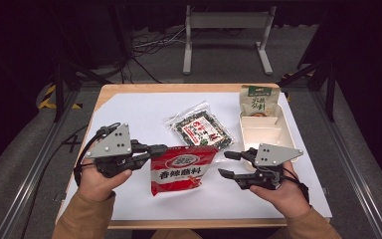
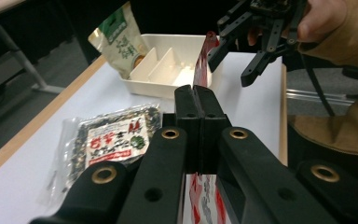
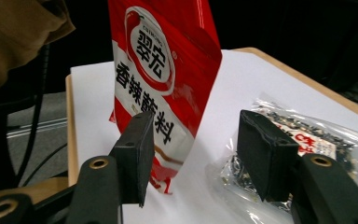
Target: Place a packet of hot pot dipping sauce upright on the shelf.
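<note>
A red seasoning pouch (image 1: 181, 169) with white Chinese lettering hangs upright over the white sheet. My left gripper (image 1: 159, 149) is shut on its upper left corner. In the left gripper view the jaws (image 2: 197, 100) are pressed together on the thin red edge of the pouch (image 2: 205, 51). My right gripper (image 1: 227, 164) stands open just right of the pouch, not touching it. In the right gripper view the pouch (image 3: 163, 60) stands ahead, behind the left jaw, and nothing lies between the jaws of the right gripper (image 3: 193, 135). The right gripper (image 2: 230, 51) is also seen from the left one.
A clear bag of dark snack mix (image 1: 201, 127) lies flat behind the pouch. A white divided tray (image 1: 258, 132) sits at the right, with a green pouch (image 1: 256, 102) leaning at its far end. The wooden table edge runs round the white sheet.
</note>
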Demonstrator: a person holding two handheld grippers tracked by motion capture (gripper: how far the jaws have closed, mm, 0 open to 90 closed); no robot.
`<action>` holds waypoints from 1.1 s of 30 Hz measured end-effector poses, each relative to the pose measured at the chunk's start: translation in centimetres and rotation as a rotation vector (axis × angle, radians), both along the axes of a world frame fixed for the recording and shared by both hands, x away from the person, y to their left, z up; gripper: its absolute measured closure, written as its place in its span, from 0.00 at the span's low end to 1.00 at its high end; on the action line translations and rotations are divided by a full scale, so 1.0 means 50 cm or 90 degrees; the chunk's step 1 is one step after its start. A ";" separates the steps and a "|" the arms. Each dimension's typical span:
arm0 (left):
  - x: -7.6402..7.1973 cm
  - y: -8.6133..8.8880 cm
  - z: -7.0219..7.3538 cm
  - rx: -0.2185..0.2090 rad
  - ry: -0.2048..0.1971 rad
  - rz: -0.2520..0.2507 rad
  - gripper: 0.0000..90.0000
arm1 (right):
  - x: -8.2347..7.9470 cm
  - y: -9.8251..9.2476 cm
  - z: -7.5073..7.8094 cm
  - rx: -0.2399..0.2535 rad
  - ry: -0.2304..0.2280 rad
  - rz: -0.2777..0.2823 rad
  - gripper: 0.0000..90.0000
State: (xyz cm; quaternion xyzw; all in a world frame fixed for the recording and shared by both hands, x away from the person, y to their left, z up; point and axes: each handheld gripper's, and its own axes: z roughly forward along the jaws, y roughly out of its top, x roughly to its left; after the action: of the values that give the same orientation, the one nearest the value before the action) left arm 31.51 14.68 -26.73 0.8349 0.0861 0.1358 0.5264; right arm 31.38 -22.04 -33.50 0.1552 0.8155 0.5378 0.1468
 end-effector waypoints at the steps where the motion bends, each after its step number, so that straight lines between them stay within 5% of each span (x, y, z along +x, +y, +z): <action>1: -0.001 -0.005 -0.001 -0.002 0.003 -0.006 1.00 | 0.000 0.002 0.001 -0.006 0.003 0.003 0.51; 9: -0.008 -0.036 -0.003 -0.005 -0.001 -0.035 1.00 | 0.007 0.020 0.019 -0.045 0.002 0.038 0.59; 14: -0.008 -0.047 -0.005 -0.013 -0.002 -0.041 1.00 | 0.014 0.028 0.036 -0.069 0.027 0.054 0.64; 25: -0.010 -0.070 -0.011 -0.007 -0.001 -0.052 1.00 | 0.018 0.060 0.052 -0.137 0.011 0.086 0.72; 33: -0.008 -0.074 -0.015 -0.004 0.000 -0.056 1.00 | 0.018 0.068 0.061 -0.176 0.024 0.114 0.95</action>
State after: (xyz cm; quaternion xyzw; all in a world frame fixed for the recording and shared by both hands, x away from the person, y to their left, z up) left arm 31.10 10.97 -27.47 0.8361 0.0496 0.1122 0.5347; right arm 32.27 -18.63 -30.46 0.0705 0.8950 0.4281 0.1032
